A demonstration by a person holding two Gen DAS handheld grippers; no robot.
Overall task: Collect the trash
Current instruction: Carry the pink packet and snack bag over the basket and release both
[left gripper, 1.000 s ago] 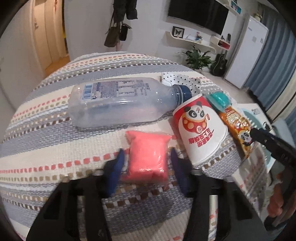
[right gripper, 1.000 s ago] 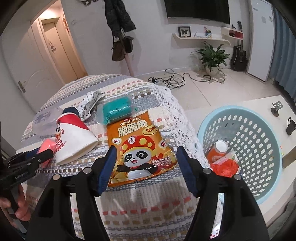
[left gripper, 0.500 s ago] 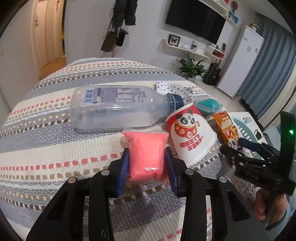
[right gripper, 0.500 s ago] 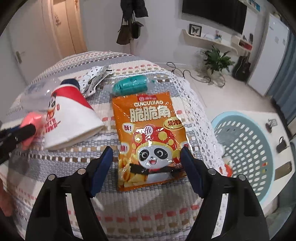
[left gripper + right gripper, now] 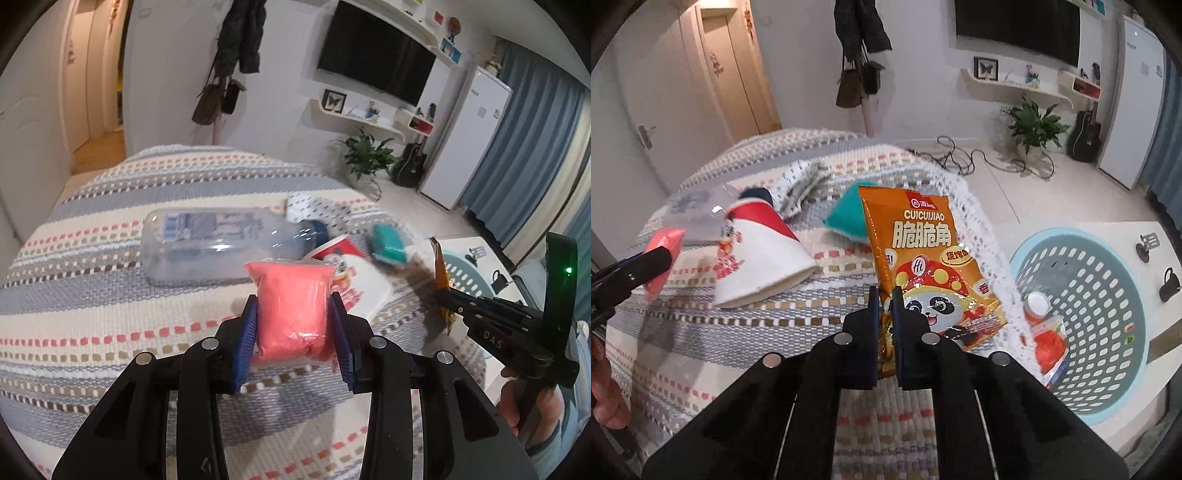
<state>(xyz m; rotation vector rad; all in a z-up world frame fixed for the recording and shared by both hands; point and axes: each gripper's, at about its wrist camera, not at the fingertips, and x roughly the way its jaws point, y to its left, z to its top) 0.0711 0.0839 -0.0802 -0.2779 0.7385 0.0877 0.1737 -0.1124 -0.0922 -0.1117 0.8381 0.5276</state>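
A: Striped tablecloth (image 5: pixel 110 295) below. My left gripper (image 5: pixel 295 332) clamps the pink packet (image 5: pixel 291 306); my right gripper (image 5: pixel 885 314) pinches the orange snack bag (image 5: pixel 923 251).
B: Basket?
A: Blue basket (image 5: pixel 1108 413)'s contents show only in my right view.

The orange snack bag (image 5: pixel 923 266) carries the only clear print: "CUICUIJIAO" in white capitals below a small red badge at its top edge, and beneath that three large white Chinese characters, 脆脆角. Right of the bag in the left wrist view, the right gripper's (image 5: pixel 445 295) black body reads "DAS".
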